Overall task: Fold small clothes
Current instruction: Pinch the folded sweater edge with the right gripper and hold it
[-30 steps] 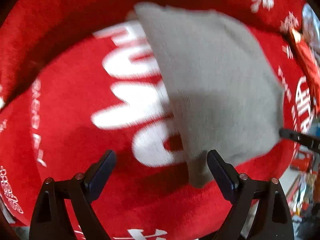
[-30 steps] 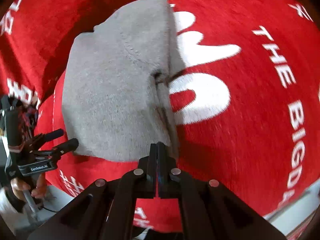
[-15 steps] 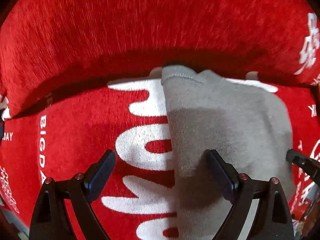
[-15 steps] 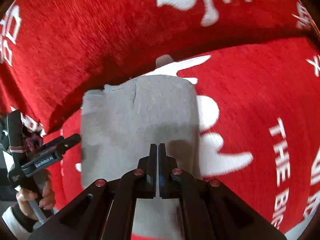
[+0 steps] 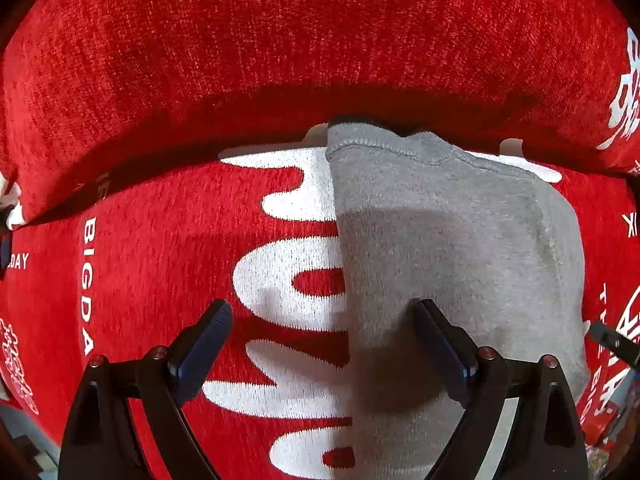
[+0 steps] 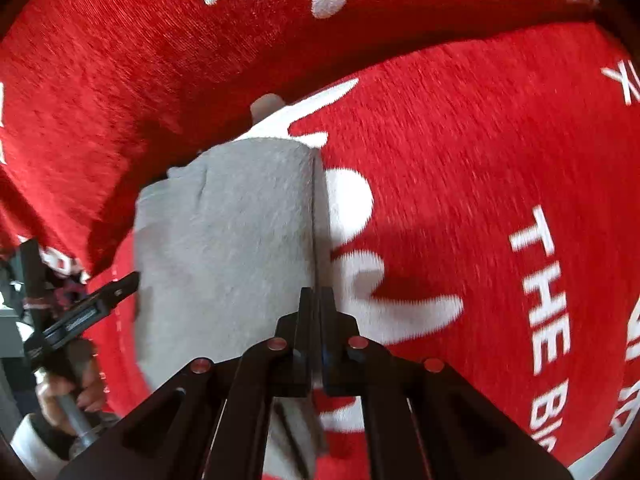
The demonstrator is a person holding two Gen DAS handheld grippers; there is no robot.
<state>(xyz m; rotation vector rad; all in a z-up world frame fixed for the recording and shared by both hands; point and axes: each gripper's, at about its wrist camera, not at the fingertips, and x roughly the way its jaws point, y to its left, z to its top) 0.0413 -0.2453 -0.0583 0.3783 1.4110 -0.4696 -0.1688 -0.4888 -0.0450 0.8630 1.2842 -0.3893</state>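
Observation:
A small grey garment (image 5: 440, 248), folded into a rough rectangle, lies flat on a red blanket (image 5: 160, 240) with big white letters. My left gripper (image 5: 320, 312) points straight down over the garment's left edge. It is open wide, one finger over the white letters and the other over the grey cloth, with nothing held. In the right wrist view the garment (image 6: 232, 240) lies left of centre. My right gripper (image 6: 316, 292) stands at its right edge with the jaws just opening to a thin slit. No cloth shows between them.
The red blanket (image 6: 460, 160) rises into a raised bank (image 5: 280, 40) just behind the garment, leaving a dark crease there. A person's hand (image 6: 68, 392) holds the left gripper (image 6: 92, 308) at the blanket's left edge. Clutter shows past the blanket's lower right edge (image 5: 600, 452).
Both grippers moved toward the raised bank, so the garment now lies nearer and lower in both views. The garment kept its place on the white letters. The right jaws show a thin slit now.

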